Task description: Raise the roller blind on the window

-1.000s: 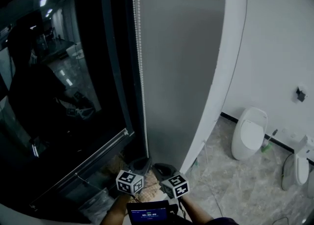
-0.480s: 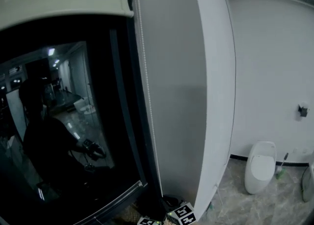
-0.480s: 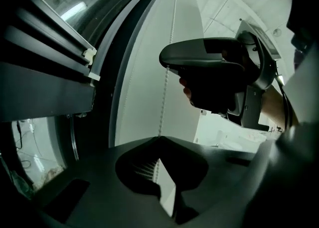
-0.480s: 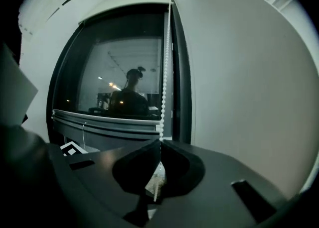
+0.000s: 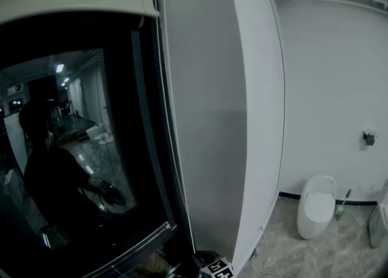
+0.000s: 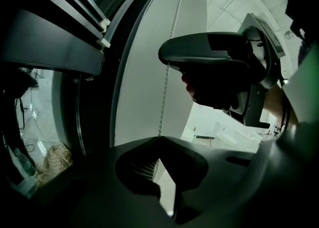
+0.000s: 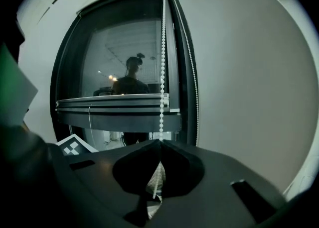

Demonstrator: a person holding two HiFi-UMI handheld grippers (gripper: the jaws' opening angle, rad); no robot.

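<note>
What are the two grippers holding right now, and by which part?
Both hold the white beaded pull chain: the right gripper and the left gripper each have their jaws shut on its hanging strand.

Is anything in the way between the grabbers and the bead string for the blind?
No, nothing visible is. The left gripper and the right gripper are each shut right on the bead chain, which runs straight up from between their jaws with nothing else caught there.
</note>
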